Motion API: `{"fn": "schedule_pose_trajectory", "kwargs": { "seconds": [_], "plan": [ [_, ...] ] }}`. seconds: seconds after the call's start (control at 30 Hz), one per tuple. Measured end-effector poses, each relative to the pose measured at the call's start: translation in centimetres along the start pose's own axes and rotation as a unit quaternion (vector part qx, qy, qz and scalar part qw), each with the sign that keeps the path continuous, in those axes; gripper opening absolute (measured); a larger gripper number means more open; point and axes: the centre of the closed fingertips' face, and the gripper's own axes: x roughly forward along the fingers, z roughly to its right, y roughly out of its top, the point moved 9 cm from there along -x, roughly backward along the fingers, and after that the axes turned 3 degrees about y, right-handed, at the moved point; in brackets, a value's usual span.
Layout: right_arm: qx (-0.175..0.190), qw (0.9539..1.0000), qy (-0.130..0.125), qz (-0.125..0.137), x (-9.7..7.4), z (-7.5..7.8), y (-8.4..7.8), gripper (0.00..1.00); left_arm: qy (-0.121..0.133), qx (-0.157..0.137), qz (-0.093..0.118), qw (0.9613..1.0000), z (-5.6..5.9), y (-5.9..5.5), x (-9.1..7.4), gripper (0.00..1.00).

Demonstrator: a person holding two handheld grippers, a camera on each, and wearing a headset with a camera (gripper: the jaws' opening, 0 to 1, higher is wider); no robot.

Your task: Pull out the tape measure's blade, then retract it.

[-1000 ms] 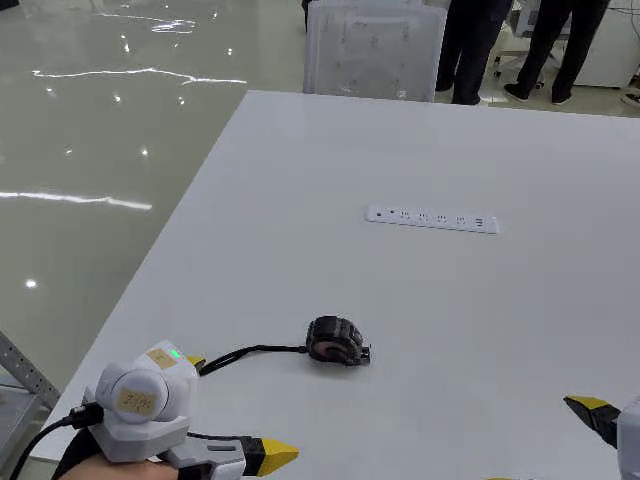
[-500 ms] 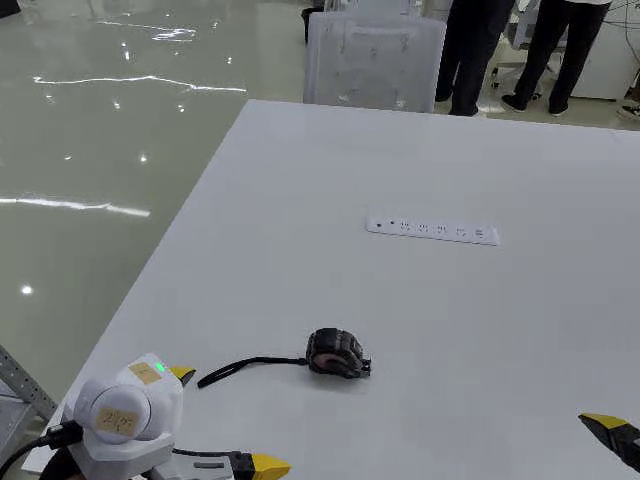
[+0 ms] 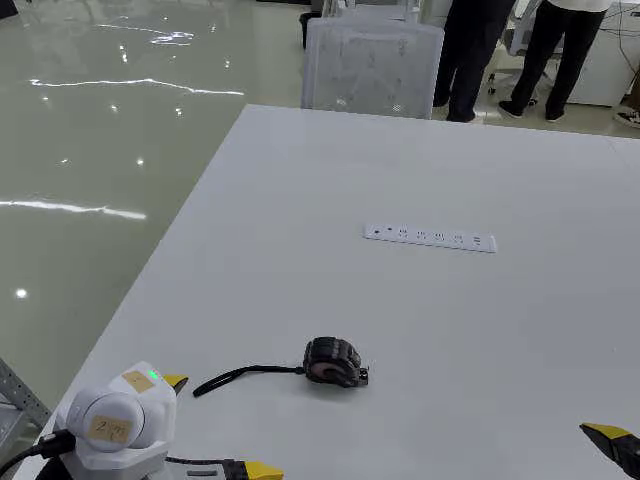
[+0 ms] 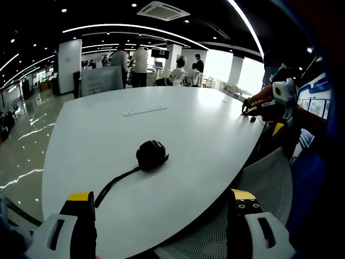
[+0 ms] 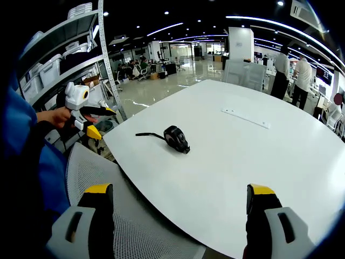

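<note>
A black tape measure (image 3: 335,362) lies on the white table (image 3: 420,160) near its front edge, blade in, with a black wrist strap (image 3: 240,377) trailing to the left. My left gripper (image 3: 218,428) hovers at the table's near left corner, open and empty, well short of the tape measure (image 4: 151,155). My right gripper (image 5: 179,189) is open and empty off the table's front edge, and the tape measure (image 5: 177,138) lies ahead of it. One yellow tip of the right gripper (image 3: 612,438) pokes in at the lower right of the head view.
A white power strip (image 3: 430,238) lies flat mid-table beyond the tape measure. A mesh-backed chair (image 3: 372,60) stands at the far edge, with people standing behind it. A mesh seat (image 5: 135,226) sits under my grippers. Metal shelving (image 5: 81,43) stands to the left.
The head view has tipped, so the scene sits lower. Both grippers have drawn back a little toward the near edge. The tape measure has not moved.
</note>
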Motion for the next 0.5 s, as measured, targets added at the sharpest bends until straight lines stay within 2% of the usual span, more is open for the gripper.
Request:
{"fn": "schedule_pose_trajectory", "kwargs": {
  "seconds": [0.5],
  "plan": [
    [0.006, 1.0, -0.002, 0.0, -0.02, 0.15, -0.51, 1.0, 0.0, -0.011, -0.014, 0.9998, -0.41, -0.45, 0.02, 0.95]
  ]
}}
